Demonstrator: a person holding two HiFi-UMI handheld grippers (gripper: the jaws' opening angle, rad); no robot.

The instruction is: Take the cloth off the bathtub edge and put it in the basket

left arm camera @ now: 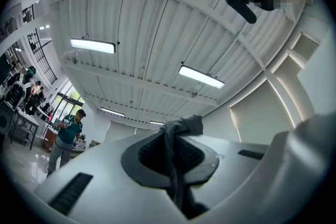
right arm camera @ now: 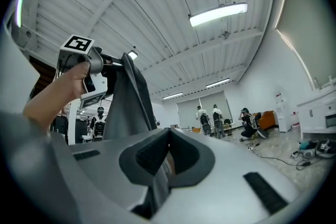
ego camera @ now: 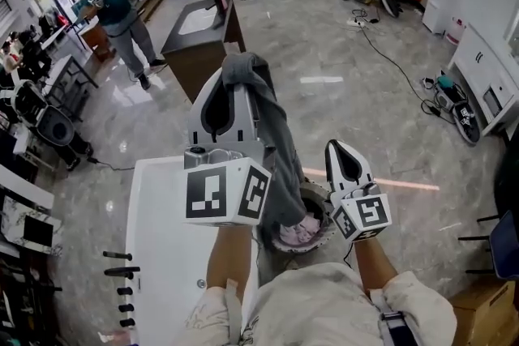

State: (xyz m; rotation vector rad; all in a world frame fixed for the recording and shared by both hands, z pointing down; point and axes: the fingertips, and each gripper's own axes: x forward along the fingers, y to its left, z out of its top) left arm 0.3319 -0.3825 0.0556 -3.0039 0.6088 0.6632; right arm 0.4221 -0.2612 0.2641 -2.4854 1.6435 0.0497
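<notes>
**Grey cloth up in the left gripper, hanging over the basket**

Closest in, the left gripper (ego camera: 233,79) was clamped tight on the crumpled grey fabric cloth (ego camera: 280,150). A bunch of it poked out past the jaw tips, and in the left gripper view a dark fold ran down between the pressed pads. The rest of the cloth hung in a long tail down the gripper's right side. Its lower end hung at the round woven basket (ego camera: 323,197) on the floor, though contact there couldn't be told. Something pale pink (ego camera: 298,232) already lay inside that basket.

Just to the right, the right gripper (ego camera: 340,150) had its jaws pressed together on nothing, held beside the basket and clear of the cloth.

To the left, the long white bathtub (ego camera: 162,207) stood alongside, with black fittings (ego camera: 122,271) lined up at its outer side.

Further out on the glossy grey floor stood a dark wooden counter with a white sink top (ego camera: 203,24). Beyond it, at far left, stood a person in a teal shirt (ego camera: 113,0).
</notes>
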